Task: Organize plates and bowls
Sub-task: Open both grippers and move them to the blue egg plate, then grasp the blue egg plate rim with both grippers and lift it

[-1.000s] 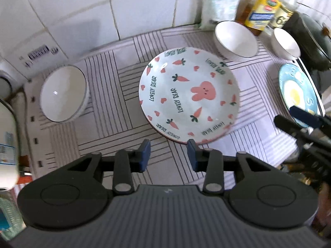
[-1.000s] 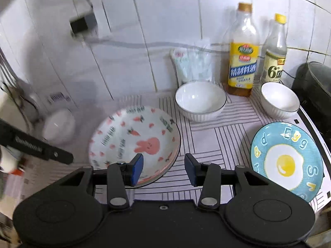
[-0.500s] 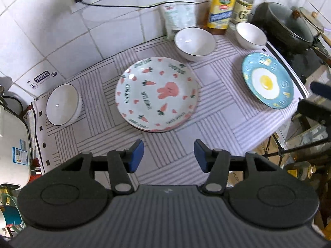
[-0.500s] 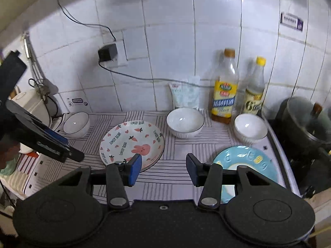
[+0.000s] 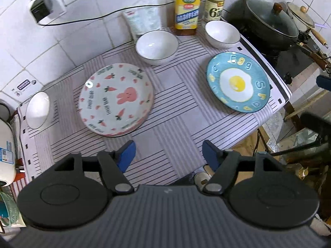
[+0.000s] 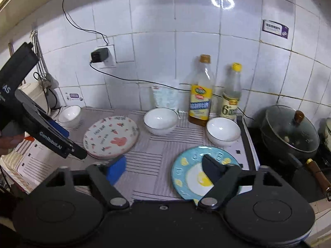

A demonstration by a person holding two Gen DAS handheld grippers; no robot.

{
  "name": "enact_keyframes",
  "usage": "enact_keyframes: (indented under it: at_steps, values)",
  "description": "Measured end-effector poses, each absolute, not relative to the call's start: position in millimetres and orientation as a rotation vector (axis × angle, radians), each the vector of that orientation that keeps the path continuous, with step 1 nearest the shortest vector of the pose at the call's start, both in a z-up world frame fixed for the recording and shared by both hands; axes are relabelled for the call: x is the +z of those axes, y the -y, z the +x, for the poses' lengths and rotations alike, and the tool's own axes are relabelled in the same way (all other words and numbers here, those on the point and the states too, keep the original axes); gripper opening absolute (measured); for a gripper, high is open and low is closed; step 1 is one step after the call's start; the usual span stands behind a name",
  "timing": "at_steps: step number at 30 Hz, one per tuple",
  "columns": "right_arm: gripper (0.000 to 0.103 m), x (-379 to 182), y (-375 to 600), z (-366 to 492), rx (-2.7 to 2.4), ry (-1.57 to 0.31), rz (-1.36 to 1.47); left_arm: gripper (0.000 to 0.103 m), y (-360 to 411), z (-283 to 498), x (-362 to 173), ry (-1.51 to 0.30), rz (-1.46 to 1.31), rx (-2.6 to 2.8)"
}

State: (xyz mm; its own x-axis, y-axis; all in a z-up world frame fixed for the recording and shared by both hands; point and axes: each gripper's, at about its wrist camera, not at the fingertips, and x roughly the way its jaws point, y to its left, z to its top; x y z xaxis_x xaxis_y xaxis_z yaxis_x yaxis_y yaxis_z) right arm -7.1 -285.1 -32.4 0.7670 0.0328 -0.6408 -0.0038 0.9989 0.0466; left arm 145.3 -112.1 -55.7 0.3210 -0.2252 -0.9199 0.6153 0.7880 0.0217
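Observation:
A white plate with a pink rabbit and carrots (image 5: 116, 99) (image 6: 111, 136) lies left of centre on the striped cloth, apparently on top of another plate. A blue plate with a fried-egg print (image 5: 238, 81) (image 6: 186, 171) lies at the right. Three white bowls stand around them: one at the left (image 5: 37, 109) (image 6: 69, 113), one at the back middle (image 5: 156, 46) (image 6: 160, 121), one at the back right (image 5: 222, 33) (image 6: 223, 131). My left gripper (image 5: 168, 155) hovers over the cloth's near edge, its jaws opening with nothing between them. My right gripper (image 6: 163, 169) hangs above the blue plate's near side, its jaws also opening and empty.
Two bottles (image 6: 200, 95) and a plastic bag (image 6: 165, 98) stand against the tiled wall. A dark pot with a glass lid (image 6: 289, 132) sits on the stove at the right. A white appliance (image 5: 6, 150) stands at the left. The table edge (image 5: 269, 113) drops off on the right.
Both grippers have drawn back and up from the rabbit plate, so more of the counter shows. Both pairs of jaws have spread wider.

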Motion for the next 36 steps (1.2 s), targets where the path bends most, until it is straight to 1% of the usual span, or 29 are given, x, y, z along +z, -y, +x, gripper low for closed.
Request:
enact_keyframes:
  at_steps: [3,6,10,18,21,23,24,26,29,30,31,32,34,35,36]
  values:
    - [0.087,-42,306,-9,0.021,-0.692,0.056,0.078,133,143,-64,-1.123,0.4,-0.566]
    - [0.088,-59,328,-8,0.019,-0.673,0.067,0.085,152,141,-74,-1.127,0.392,-0.562]
    - [0.089,-95,362,-7,-0.022,-0.584,0.091,0.092,176,142,-91,-1.115,0.362,-0.548]
    - [0.089,-193,432,22,-0.066,-0.708,0.273,0.093,216,154,-138,-1.036,0.239,-0.53]
    - [0.084,-224,448,32,-0.063,-0.744,0.374,0.093,226,163,-166,-1.027,0.186,-0.522]
    - [0.083,-236,455,35,-0.053,-0.742,0.449,0.093,232,167,-184,-1.018,0.165,-0.514]
    - [0.082,-239,457,36,-0.054,-0.738,0.476,0.09,236,169,-192,-1.011,0.178,-0.491]
    - [0.076,-243,458,37,-0.04,-0.719,0.504,0.09,244,170,-204,-0.991,0.199,-0.45]
    - [0.065,-246,459,42,-0.029,-0.717,0.52,0.088,249,177,-219,-1.058,0.157,-0.453]
    - [0.06,-248,460,44,-0.028,-0.724,0.52,0.086,250,179,-222,-1.069,0.138,-0.459]
    - [0.054,-249,462,46,-0.029,-0.731,0.521,0.08,252,180,-226,-1.075,0.126,-0.462]
    - [0.051,-251,463,47,-0.03,-0.741,0.526,0.077,254,181,-229,-1.084,0.125,-0.46]
    - [0.04,-254,464,50,-0.039,-0.749,0.535,0.056,256,185,-237,-1.127,0.115,-0.451]
    - [0.038,-254,465,50,-0.048,-0.748,0.535,0.055,257,187,-240,-1.147,0.099,-0.444]
    - [0.033,-254,466,49,-0.052,-0.751,0.536,0.053,256,187,-241,-1.15,0.078,-0.444]
